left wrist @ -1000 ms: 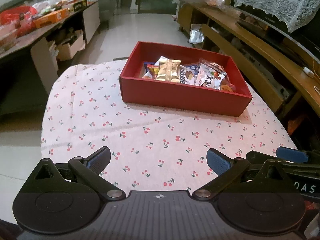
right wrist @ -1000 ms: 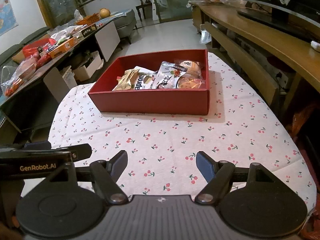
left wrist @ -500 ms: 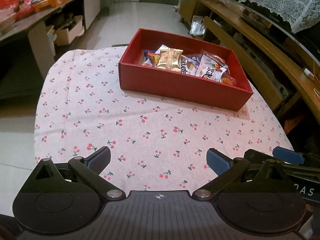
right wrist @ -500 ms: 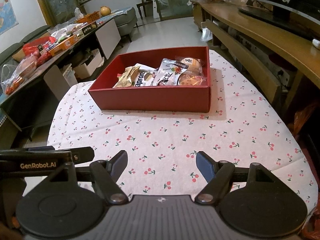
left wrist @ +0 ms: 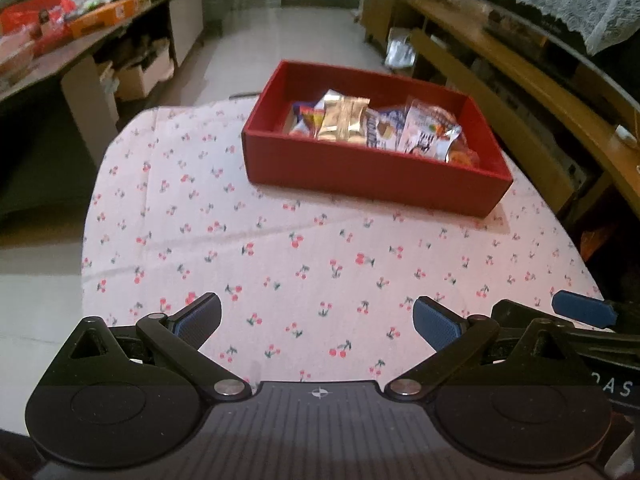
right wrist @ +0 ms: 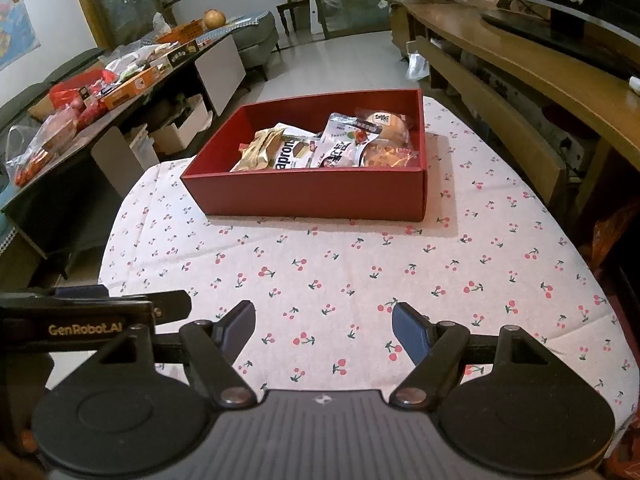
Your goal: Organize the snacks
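A red box stands on the far part of a table with a cherry-print cloth. Several snack packets lie inside it, among them a gold packet and a round pastry in clear wrap. My left gripper is open and empty over the near edge of the cloth. My right gripper is open and empty beside it, also over the near edge. Each gripper shows at the side of the other's view.
A long cluttered side table with boxes and bags stands to the left. A wooden bench and cabinet run along the right. Tiled floor lies beyond the table.
The left gripper's view has tilted and shifted, so the box sits further right and the picture is slightly blurred. The right gripper has drawn back a little. Both stay open and empty.
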The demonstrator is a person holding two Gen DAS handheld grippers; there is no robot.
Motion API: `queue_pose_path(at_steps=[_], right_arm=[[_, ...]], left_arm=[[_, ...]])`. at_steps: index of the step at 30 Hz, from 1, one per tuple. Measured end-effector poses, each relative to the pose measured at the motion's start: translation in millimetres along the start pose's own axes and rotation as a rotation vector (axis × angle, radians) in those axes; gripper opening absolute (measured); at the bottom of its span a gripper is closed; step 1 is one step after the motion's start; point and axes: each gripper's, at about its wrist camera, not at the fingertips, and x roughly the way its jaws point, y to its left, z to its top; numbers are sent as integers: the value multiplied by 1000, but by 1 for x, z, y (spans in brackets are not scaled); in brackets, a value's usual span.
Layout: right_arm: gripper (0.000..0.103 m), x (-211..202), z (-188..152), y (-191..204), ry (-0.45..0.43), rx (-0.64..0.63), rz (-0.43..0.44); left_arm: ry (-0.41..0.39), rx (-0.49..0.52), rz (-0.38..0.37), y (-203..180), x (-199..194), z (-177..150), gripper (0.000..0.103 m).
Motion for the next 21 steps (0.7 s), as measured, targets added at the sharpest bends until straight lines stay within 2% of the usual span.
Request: queue_pose_path(at_steps=[3, 21], right_arm=[[94, 1, 0, 1, 2, -3, 0], [94, 5, -2, 1, 23, -8, 3]], left_arm=[[7, -18, -6, 1, 1, -3, 100], [-27, 27, 37, -2, -3, -7, 100]])
